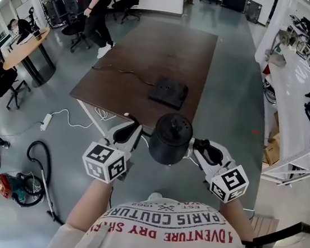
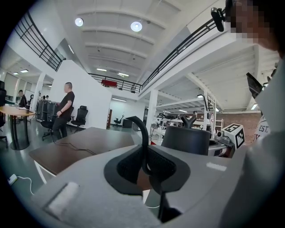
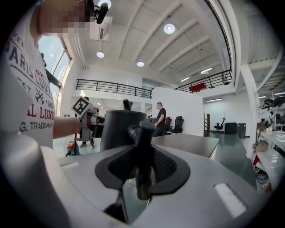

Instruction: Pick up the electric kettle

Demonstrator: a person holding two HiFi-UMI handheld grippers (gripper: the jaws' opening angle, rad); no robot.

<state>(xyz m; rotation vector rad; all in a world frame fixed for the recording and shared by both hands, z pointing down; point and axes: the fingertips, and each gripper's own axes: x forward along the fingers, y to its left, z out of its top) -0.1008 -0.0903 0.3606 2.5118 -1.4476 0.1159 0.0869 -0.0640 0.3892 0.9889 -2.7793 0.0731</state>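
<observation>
The black electric kettle hangs in the air between my two grippers, just off the near edge of the brown table. My left gripper is shut on a thin curved black part on the kettle's left side. In the left gripper view that strip rises from between the pads, with the kettle body to the right. My right gripper is shut on a thicker black bar on the right side. This bar stands between the pads in the right gripper view, and the body is behind it.
The kettle's flat black base lies on the table, with a thin cable to its left. A person stands by office chairs at the far left. A vacuum cleaner lies on the floor. White benches run along the right.
</observation>
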